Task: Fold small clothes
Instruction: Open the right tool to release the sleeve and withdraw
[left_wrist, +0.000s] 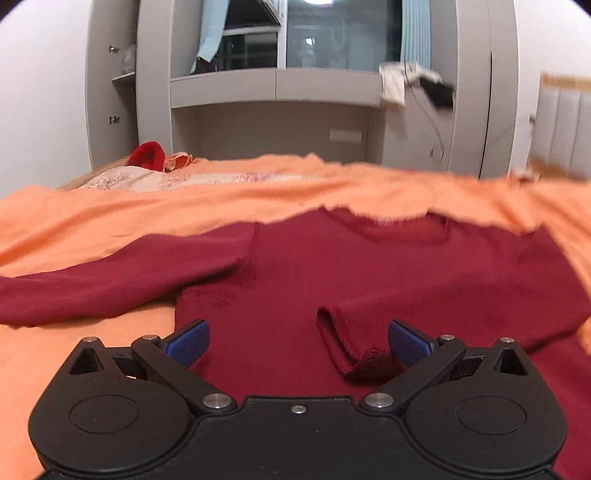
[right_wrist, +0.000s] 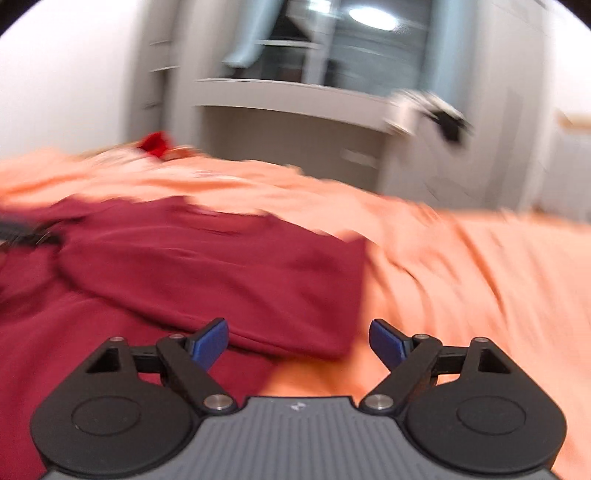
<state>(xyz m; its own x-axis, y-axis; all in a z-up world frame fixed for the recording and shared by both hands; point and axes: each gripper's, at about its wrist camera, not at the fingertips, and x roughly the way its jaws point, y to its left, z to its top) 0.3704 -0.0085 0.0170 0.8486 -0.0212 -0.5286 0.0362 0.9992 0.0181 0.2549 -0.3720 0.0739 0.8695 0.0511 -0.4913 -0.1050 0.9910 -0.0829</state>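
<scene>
Bare orange sheet (right_wrist: 461, 277) lies open right of the sweater (right_wrist: 207, 266).

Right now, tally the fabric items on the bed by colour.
Dark red: 1, the long-sleeved top
Bright red: 1, a small bundle at the far edge
Orange: 1, the bedsheet
Pale patterned: 1, a cloth near the bundle
Total: 4

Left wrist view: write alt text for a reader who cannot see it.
A dark red long-sleeved top lies spread on an orange bedsheet, one sleeve folded across its front with the cuff near the camera. The left gripper is over it, blue pads apart, nothing between them. Behind stand grey cabinets and a window.
</scene>
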